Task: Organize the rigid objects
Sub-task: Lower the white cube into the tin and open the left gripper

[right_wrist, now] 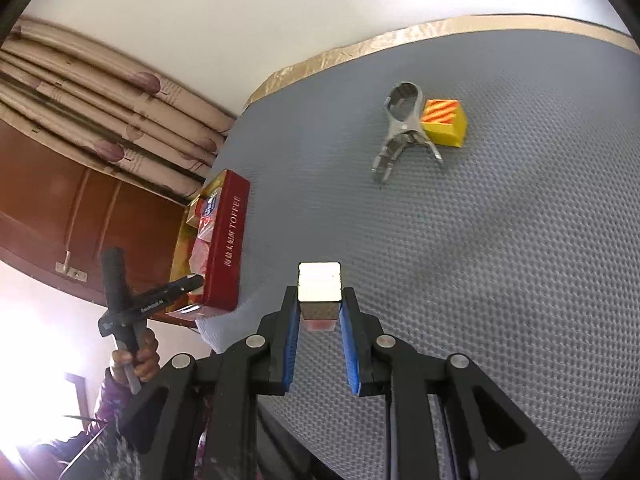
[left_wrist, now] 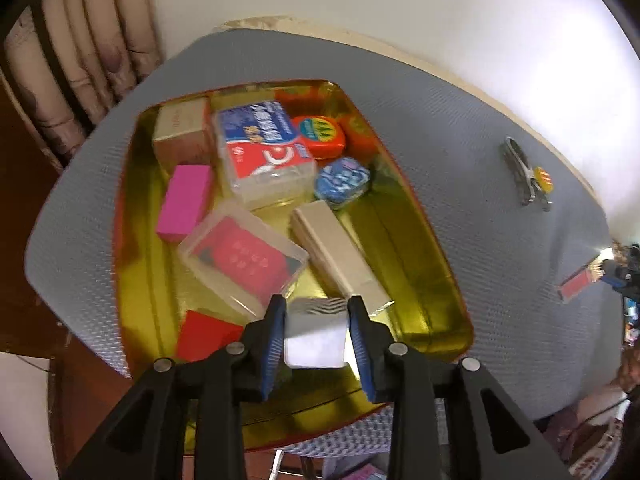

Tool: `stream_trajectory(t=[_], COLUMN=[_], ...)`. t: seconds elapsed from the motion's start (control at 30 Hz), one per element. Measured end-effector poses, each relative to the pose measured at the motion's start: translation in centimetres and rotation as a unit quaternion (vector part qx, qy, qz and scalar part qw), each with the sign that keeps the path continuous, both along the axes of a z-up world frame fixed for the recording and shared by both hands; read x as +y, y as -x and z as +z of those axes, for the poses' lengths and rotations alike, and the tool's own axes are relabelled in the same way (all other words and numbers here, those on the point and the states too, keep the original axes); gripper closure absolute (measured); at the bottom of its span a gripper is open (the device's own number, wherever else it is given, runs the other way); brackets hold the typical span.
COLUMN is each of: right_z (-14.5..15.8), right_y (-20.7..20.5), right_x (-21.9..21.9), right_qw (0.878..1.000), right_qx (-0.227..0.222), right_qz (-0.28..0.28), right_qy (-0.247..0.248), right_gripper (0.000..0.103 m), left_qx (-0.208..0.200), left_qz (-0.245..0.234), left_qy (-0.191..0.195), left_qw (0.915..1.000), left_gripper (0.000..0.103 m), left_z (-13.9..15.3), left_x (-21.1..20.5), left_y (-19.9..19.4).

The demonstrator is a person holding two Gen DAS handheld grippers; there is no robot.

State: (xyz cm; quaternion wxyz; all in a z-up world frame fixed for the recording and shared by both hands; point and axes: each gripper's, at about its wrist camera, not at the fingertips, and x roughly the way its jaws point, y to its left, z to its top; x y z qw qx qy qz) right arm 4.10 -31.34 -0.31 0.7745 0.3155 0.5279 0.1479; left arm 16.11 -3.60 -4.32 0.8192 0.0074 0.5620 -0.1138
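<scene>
Gold-lined and crowded, the toffee tin [left_wrist: 420,240] is sitting directly beneath my left gripper [left_wrist: 316,332], whose jaws are standing barely parted around a pale silver block [left_wrist: 314,340]; the blue pads are flanking its two sides, and I am judging the block to be on the point of leaving them. The risk I am weighing: with a clear case [left_wrist: 244,256] just ahead on one side and a long beige box [left_wrist: 340,256] ahead on the other, the block could be landing on an edge, tipping, and jamming the remaining gap.

My right gripper [right_wrist: 320,320] is hanging over the grey mat [right_wrist: 500,260], jaws nearly closed and clamping a small mirror-topped block [right_wrist: 320,286] between the fingertips. The hold is looking shallow, so a quick swing could be slipping it loose.

Well ahead of those jaws, a metal clip [right_wrist: 400,132] is touching a yellow striped block [right_wrist: 444,122].
</scene>
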Motion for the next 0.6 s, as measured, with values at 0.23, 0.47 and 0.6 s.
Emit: stream_trajectory(t=[0.23, 0.47, 0.6], right_z=[3.1, 6.0, 6.5], right_y=[-2.1, -5.0, -6.7], right_x=[4.2, 11.6, 16.4], right_qw=[0.999, 0.993, 0.987], right_qx=[-0.023, -0.046, -0.049], right_qz=[0.039, 0.113, 0.154], right_qy=[0.003, 0.010, 0.020], right_gripper=[0.083, 0.083, 0.083], left_qx=[-0.022, -0.081, -0.096], left_qz=[-0.002, 0.046, 0.069], left_qy=[0.007, -0.011, -0.022], left_qw=[0.9997, 0.9956, 0.9927], left_gripper=[0.067, 0.061, 0.061], left_z=[2.1, 4.3, 4.2], left_x=[0.3, 2.6, 3.9], left_y=[1.7, 5.4, 6.6])
